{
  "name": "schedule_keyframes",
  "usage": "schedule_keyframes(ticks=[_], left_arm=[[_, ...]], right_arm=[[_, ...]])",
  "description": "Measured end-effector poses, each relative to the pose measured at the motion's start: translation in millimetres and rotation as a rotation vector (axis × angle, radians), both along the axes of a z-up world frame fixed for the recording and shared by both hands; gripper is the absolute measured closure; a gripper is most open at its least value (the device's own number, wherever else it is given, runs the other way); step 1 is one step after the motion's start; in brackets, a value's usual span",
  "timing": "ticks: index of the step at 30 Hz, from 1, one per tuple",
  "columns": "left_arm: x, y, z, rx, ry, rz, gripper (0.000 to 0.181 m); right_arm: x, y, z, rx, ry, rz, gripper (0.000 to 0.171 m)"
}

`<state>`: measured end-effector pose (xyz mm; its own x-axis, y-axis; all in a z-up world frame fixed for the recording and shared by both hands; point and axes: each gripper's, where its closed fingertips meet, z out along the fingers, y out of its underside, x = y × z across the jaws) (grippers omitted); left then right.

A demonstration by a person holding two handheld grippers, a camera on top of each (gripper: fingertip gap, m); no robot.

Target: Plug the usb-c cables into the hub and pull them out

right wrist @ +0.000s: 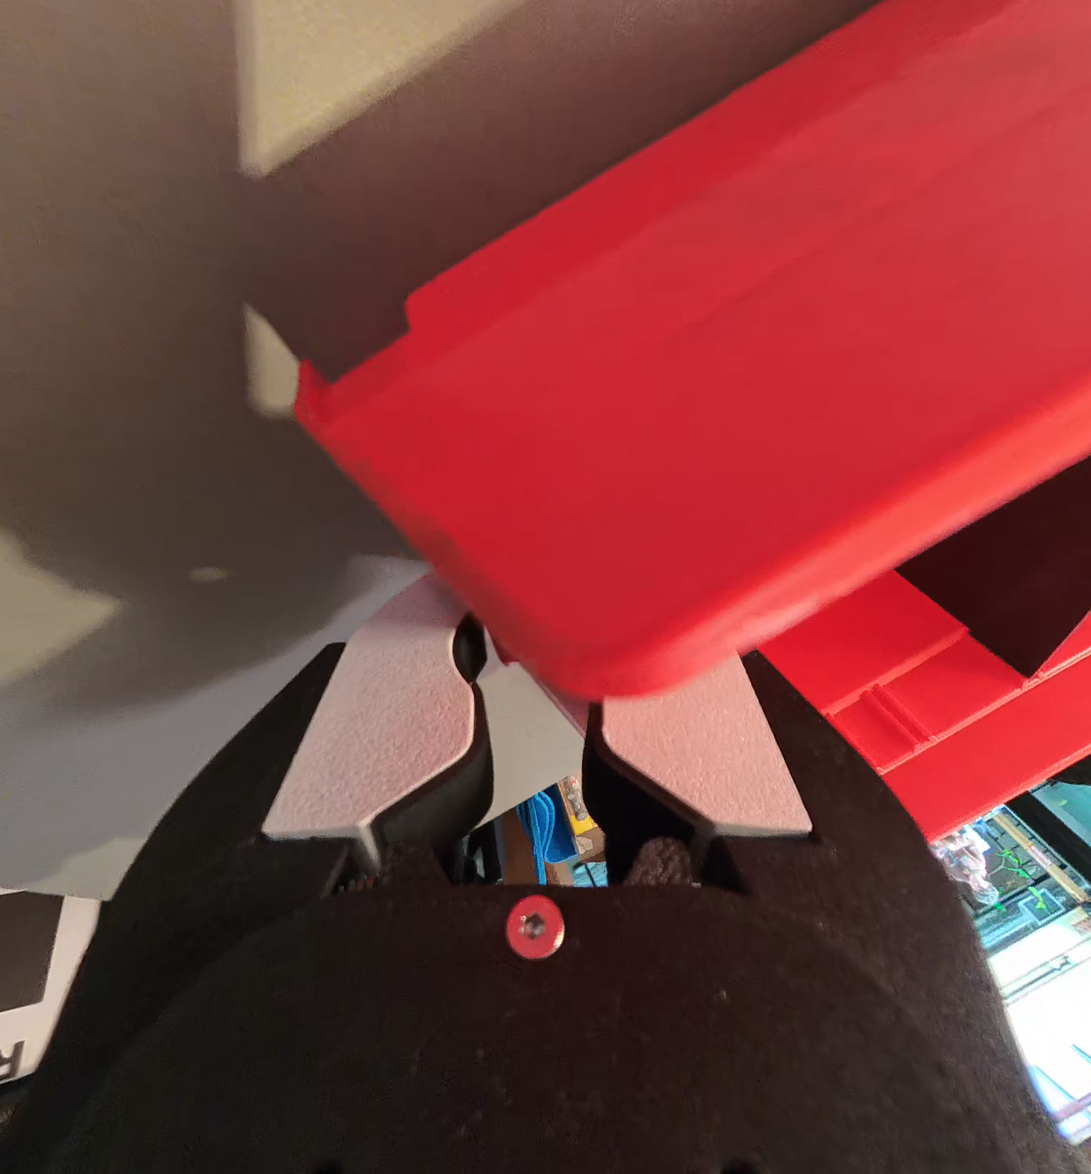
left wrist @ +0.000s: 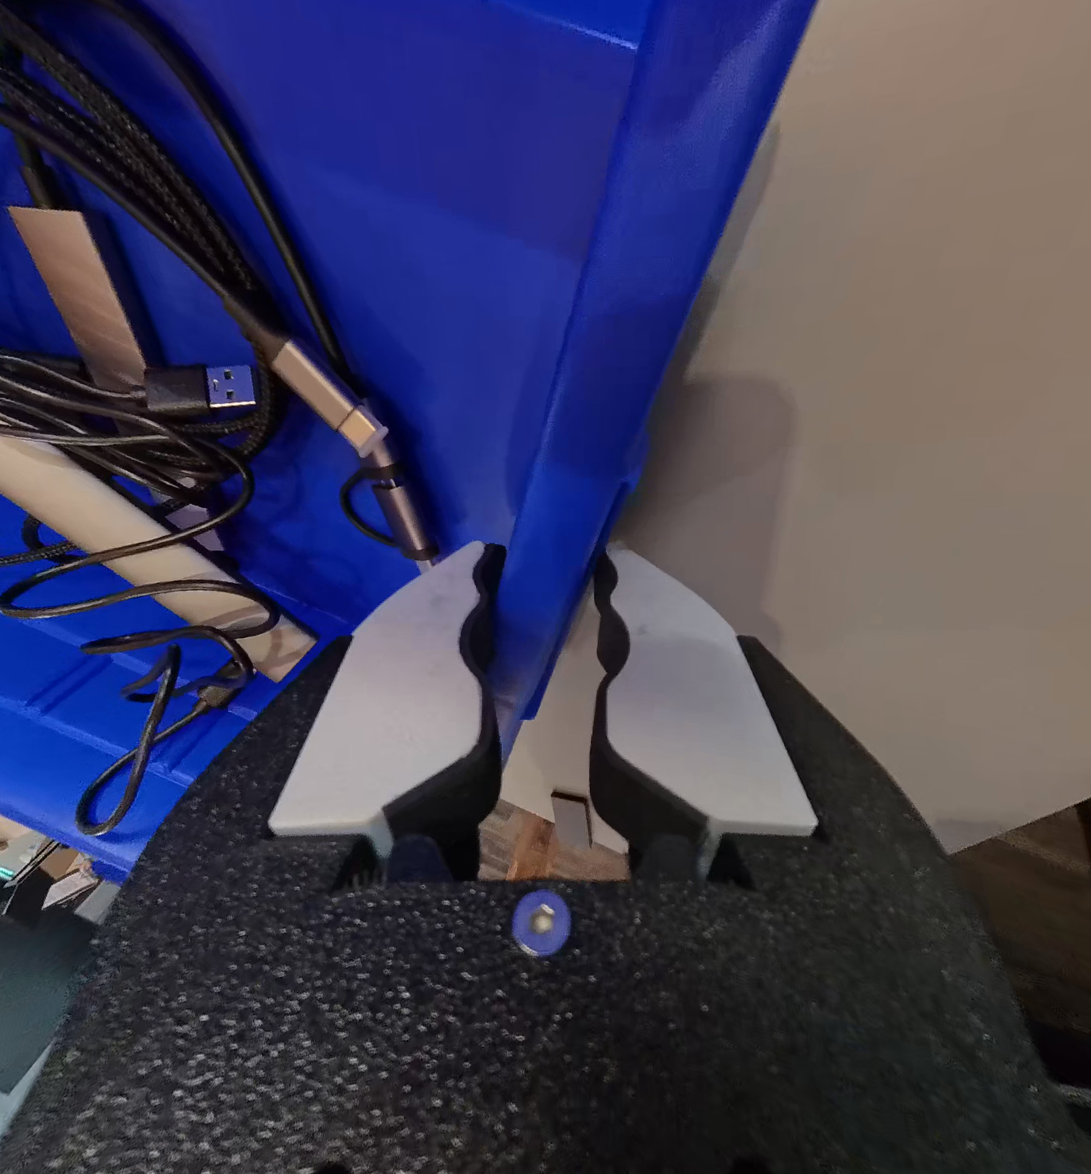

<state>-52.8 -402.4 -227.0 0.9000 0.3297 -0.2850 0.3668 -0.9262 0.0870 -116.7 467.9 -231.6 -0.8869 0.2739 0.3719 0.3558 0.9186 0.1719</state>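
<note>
Bins gripped, cables untouched
Left claw (left wrist: 546, 610) straddled blue bin (left wrist: 593, 381) wall w/ slack; right claw (right wrist: 530, 648) pinched red bin (right wrist: 720, 413). We'd lift level.

Left gripper (left wrist: 546, 572) straddling blue bin (left wrist: 593, 394) wall, fingers apart, left pad touching it. Inside: tangled black cables (left wrist: 149, 406), silver hub (left wrist: 79, 292), white bar (left wrist: 111, 527).

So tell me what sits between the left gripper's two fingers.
In the left wrist view, the blue bin's wall runs between the left gripper fingers; cables lie inside the bin.
</note>
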Motion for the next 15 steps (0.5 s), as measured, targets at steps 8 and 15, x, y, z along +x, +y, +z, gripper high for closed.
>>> schedule_keyframes(ticks=[8,15], left_arm=[[5,-4,0,0.005,0.01,-0.017,0.152],[7,-1,2,0.052,0.026,-0.022,0.151]], right_arm=[[-5,-1,0,-0.002,0.024,-0.018,0.14],[0,2,11,0.006,0.063,-0.026,0.133]])
